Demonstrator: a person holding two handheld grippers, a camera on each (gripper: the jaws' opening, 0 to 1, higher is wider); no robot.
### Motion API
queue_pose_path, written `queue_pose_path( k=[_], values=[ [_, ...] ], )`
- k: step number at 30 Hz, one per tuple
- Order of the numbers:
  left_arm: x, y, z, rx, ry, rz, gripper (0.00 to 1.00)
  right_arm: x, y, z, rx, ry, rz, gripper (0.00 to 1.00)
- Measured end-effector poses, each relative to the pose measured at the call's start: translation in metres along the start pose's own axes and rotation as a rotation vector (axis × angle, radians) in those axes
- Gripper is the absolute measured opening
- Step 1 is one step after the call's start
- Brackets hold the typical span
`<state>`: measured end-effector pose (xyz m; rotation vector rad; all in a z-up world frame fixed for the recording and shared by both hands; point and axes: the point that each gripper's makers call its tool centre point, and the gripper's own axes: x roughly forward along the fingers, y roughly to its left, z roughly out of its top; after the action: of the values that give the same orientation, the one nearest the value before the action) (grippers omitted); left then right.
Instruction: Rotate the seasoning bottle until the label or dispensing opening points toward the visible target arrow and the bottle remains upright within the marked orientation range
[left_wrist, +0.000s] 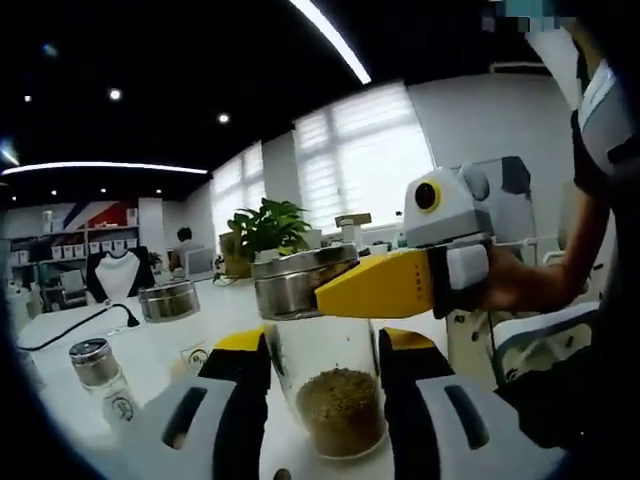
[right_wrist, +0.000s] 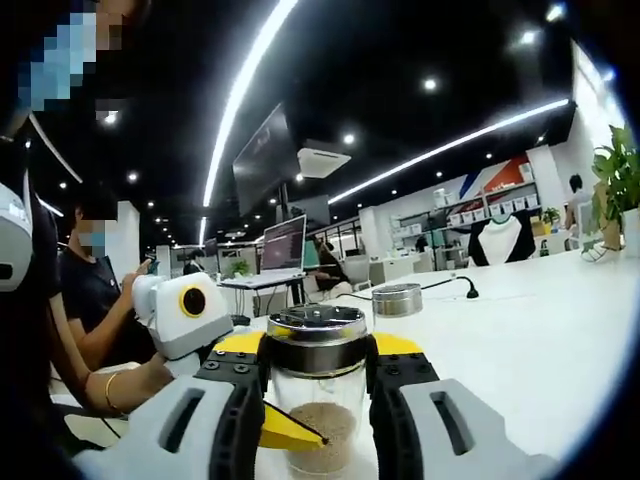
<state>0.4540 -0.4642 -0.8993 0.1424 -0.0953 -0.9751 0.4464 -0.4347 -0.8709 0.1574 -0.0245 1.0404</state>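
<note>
The seasoning bottle (left_wrist: 330, 385) is a clear glass jar with a steel lid (left_wrist: 300, 280) and brown granules at the bottom. It stands upright on the white table (left_wrist: 150, 350). My left gripper (left_wrist: 325, 345) is shut on its glass body, one black pad on each side. My right gripper (left_wrist: 385, 285) comes in from the right, and its yellow jaw lies against the lid. In the right gripper view, the right gripper (right_wrist: 318, 350) clamps the lid (right_wrist: 318, 335) of the bottle (right_wrist: 320, 420). The left gripper (right_wrist: 185, 315) reaches in from the left, low on the glass.
A smaller shaker bottle (left_wrist: 100, 375) stands near left, and a round steel tin (left_wrist: 168, 298) sits further back beside a black cable (left_wrist: 80, 325). A potted plant (left_wrist: 265, 230) is behind the bottle. A seated person (right_wrist: 95, 290) and a laptop (right_wrist: 283, 245) are beyond the table edge.
</note>
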Motion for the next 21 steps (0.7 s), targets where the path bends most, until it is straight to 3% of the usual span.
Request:
queue_pose_path(
  k=[7, 12, 15, 21],
  values=[
    [0.004, 0.004, -0.005, -0.04, -0.003, 0.103, 0.44, 0.004, -0.005, -0.002, 0.008, 0.002, -0.037, 0.38],
    [0.003, 0.005, -0.008, 0.004, 0.02, 0.179, 0.44, 0.005, -0.007, -0.006, 0.044, -0.001, -0.061, 0.39],
    [0.002, 0.011, -0.006, 0.013, 0.022, 0.263, 0.43, 0.006, -0.007, -0.003, 0.031, 0.0, -0.08, 0.38],
    [-0.001, 0.008, -0.007, -0.015, -0.003, 0.329, 0.43, 0.009, -0.004, -0.005, -0.028, 0.036, -0.099, 0.38]
  ],
)
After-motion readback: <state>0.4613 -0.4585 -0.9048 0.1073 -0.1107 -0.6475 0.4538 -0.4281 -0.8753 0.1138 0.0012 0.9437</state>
